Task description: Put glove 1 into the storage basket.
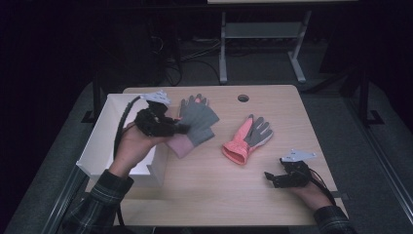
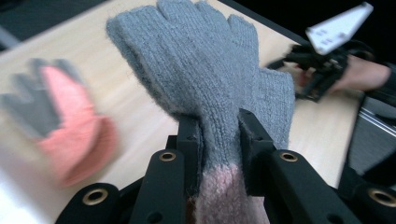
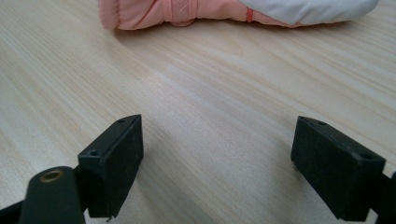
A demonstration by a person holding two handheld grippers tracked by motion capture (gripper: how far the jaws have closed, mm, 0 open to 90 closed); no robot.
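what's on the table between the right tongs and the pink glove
Nothing: bare wood. In the right gripper view, the open right tongs face the pink glove across clear tabletop; the high view shows the same bare stretch.

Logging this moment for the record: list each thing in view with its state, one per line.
left gripper: shut on the grey knit glove, raised above the table.
grey knit glove: clamped near its pink cuff, lifted.
right gripper: open, nothing between the jaws, low over the table.
pink and grey glove: lying flat on the table, untouched.
white box: open-topped, at the table's left edge.
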